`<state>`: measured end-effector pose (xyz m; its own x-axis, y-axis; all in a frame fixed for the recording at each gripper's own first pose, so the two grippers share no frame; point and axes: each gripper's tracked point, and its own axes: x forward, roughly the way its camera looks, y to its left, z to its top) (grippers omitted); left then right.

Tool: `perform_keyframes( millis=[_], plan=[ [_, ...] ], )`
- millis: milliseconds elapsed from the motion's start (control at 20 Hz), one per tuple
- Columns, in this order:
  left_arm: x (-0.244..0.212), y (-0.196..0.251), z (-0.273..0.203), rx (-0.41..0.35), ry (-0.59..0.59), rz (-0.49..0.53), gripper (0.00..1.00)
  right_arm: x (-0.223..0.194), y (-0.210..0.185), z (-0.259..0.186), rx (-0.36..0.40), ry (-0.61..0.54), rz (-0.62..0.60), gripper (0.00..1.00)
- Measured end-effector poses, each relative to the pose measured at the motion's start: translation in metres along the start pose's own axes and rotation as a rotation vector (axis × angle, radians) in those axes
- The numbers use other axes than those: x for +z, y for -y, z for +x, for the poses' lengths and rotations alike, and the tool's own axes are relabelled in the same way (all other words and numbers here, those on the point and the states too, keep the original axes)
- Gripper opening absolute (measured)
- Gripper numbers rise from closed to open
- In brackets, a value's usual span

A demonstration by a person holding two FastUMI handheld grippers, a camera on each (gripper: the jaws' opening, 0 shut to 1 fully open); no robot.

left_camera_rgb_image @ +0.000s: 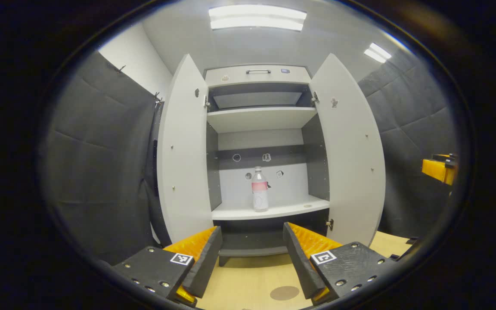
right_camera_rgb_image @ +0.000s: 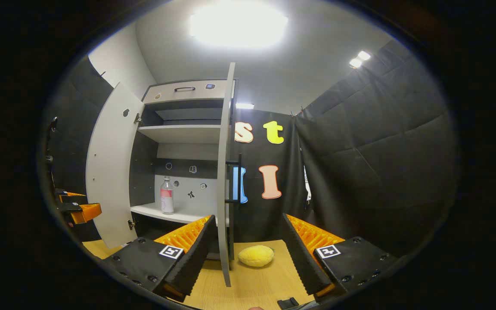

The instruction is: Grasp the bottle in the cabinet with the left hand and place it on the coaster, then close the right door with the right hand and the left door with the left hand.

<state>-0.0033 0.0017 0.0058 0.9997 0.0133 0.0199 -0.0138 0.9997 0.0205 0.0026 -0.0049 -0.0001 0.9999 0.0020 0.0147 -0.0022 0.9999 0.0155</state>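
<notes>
Your left gripper [left_camera_rgb_image: 252,254] is spread wide and holds nothing. The bottle [left_camera_rgb_image: 259,189] stands upright on the cabinet's lower shelf [left_camera_rgb_image: 299,209], dead ahead between your fingers, well apart. Your right gripper [right_camera_rgb_image: 246,254] is likewise spread and sits farther off.

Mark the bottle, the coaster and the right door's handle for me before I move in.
bottle [left_camera_rgb_image: 260,191]: left gripper view, on its label band.
coaster [left_camera_rgb_image: 284,293]: left gripper view, centre of the round disc on the table.
right door's handle [right_camera_rgb_image: 239,178]: right gripper view, middle of the dark bar.
</notes>
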Motion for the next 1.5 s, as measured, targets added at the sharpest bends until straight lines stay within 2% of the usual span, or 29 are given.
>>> perform_keyframes(
  millis=[100, 150, 200, 450, 500, 850, 1100, 1150, 1200, 1350, 1400, 1500],
  plan=[
    [0.004, 0.0, 0.0, 0.003, 0.011, 0.006, 0.84, -0.001, 0.001, -0.001, -0.004, -0.004, 0.011, 0.99],
    [0.004, -0.001, -0.003, 0.005, 0.013, 0.011, 0.84, -0.001, 0.003, 0.0, -0.006, -0.004, 0.011, 0.93],
    [0.005, -0.002, -0.004, 0.007, 0.012, 0.014, 0.84, -0.001, 0.006, 0.002, -0.007, -0.006, 0.009, 0.96],
    [0.002, 0.002, -0.004, 0.014, 0.001, 0.018, 0.83, -0.006, 0.01, 0.003, -0.001, -0.011, 0.015, 0.93],
    [0.003, 0.004, -0.003, 0.013, -0.002, 0.021, 0.83, -0.009, 0.012, 0.001, 0.004, -0.017, 0.016, 0.96],
    [0.016, 0.025, 0.012, 0.016, -0.002, 0.009, 0.84, -0.021, 0.022, 0.008, 0.071, -0.033, 0.008, 0.96],
    [0.03, 0.036, 0.047, 0.002, -0.002, -0.005, 0.83, -0.024, 0.035, 0.01, 0.103, -0.039, 0.012, 0.96],
    [0.031, 0.038, 0.057, -0.004, -0.006, -0.005, 0.87, -0.023, 0.037, 0.009, 0.108, -0.039, 0.013, 0.96],
    [0.032, 0.039, 0.069, -0.01, -0.014, -0.011, 0.83, -0.021, 0.038, 0.009, 0.107, -0.037, 0.008, 0.93],
    [0.033, 0.039, 0.101, -0.028, -0.025, -0.058, 0.83, -0.028, 0.041, 0.008, 0.102, -0.051, -0.004, 0.93],
    [0.035, 0.039, 0.114, -0.033, -0.022, -0.07, 0.83, -0.03, 0.041, 0.01, 0.094, -0.055, -0.005, 0.96],
    [0.039, 0.037, 0.137, -0.046, -0.013, -0.084, 0.83, -0.033, 0.042, 0.014, 0.074, -0.063, -0.005, 0.96]
  ],
)
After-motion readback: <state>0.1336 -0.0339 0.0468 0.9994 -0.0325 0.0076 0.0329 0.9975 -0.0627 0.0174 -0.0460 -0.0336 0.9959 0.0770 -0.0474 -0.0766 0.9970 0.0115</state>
